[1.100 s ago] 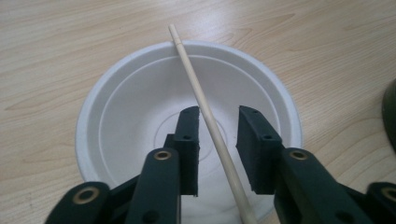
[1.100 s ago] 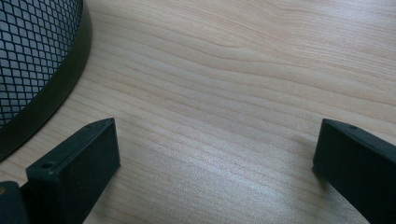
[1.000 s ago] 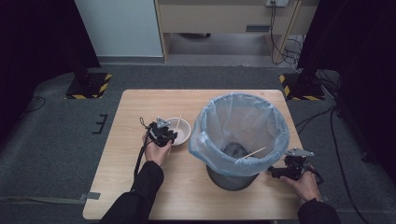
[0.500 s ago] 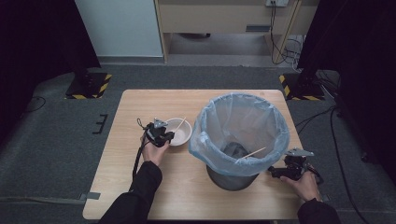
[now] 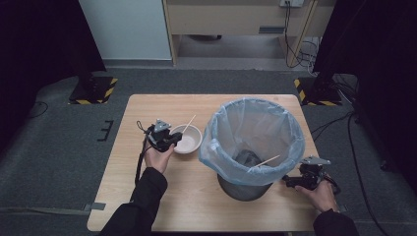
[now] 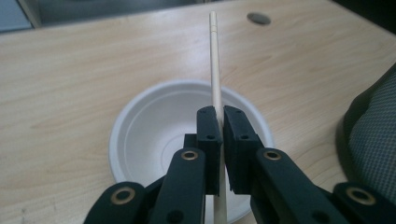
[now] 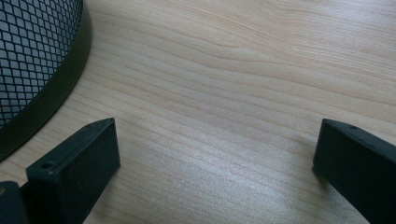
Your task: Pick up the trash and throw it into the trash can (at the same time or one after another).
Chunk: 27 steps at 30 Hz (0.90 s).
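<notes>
A thin wooden stick (image 6: 215,60) points away from me over a white paper bowl (image 6: 154,121), and my left gripper (image 6: 220,112) is shut on its near part. From above, the left gripper (image 5: 169,139) hovers at the bowl's (image 5: 191,145) left rim, and the stick (image 5: 189,123) slants up to the right. My right gripper (image 5: 291,182) rests on the table at the lower right of the bin (image 5: 251,123). Its jaws stand wide apart with bare wood between them (image 7: 215,140).
A black mesh bin (image 7: 32,56) lined with a pale blue bag stands right of centre on the wooden table (image 5: 147,113). Another stick (image 5: 268,160) lies inside the bag. A round cable hole (image 6: 258,18) is in the tabletop beyond the bowl.
The left gripper has closed on the stick and lifted slightly above the bowl. The right gripper has stayed put.
</notes>
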### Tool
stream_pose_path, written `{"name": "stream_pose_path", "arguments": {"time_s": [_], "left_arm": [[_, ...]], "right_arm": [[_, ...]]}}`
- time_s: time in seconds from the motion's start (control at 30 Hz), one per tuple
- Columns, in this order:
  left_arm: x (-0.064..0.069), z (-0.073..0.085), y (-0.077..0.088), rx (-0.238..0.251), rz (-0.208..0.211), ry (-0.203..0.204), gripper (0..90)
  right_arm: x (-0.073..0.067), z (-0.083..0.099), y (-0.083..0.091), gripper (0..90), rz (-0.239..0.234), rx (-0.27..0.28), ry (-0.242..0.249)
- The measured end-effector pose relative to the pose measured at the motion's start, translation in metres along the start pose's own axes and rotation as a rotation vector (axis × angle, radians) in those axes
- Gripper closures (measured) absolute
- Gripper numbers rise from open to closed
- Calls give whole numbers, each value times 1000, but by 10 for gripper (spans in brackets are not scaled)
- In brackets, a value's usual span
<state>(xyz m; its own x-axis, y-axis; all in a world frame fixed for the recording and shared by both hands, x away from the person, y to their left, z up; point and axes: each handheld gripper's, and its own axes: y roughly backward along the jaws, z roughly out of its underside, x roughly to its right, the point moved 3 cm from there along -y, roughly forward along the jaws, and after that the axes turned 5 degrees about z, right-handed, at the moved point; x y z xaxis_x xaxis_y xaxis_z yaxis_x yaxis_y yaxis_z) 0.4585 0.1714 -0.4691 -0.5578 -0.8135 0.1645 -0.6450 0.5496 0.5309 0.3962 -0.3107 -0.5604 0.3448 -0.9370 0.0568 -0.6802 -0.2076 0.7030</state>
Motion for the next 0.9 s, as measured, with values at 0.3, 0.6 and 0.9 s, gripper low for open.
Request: {"name": "stream_pose_path", "arguments": {"time_s": [0.3,0.6,0.9], "left_arm": [[8,-19,25,95,16,-23,853],[17,-42,52,215,36,-38,853],[30,-61,75,319,60,-59,853]], "right_arm": [[0,0,0,7,0,0,0],[0,0,0,7,0,0,0],[0,0,0,7,0,0,0]]}}
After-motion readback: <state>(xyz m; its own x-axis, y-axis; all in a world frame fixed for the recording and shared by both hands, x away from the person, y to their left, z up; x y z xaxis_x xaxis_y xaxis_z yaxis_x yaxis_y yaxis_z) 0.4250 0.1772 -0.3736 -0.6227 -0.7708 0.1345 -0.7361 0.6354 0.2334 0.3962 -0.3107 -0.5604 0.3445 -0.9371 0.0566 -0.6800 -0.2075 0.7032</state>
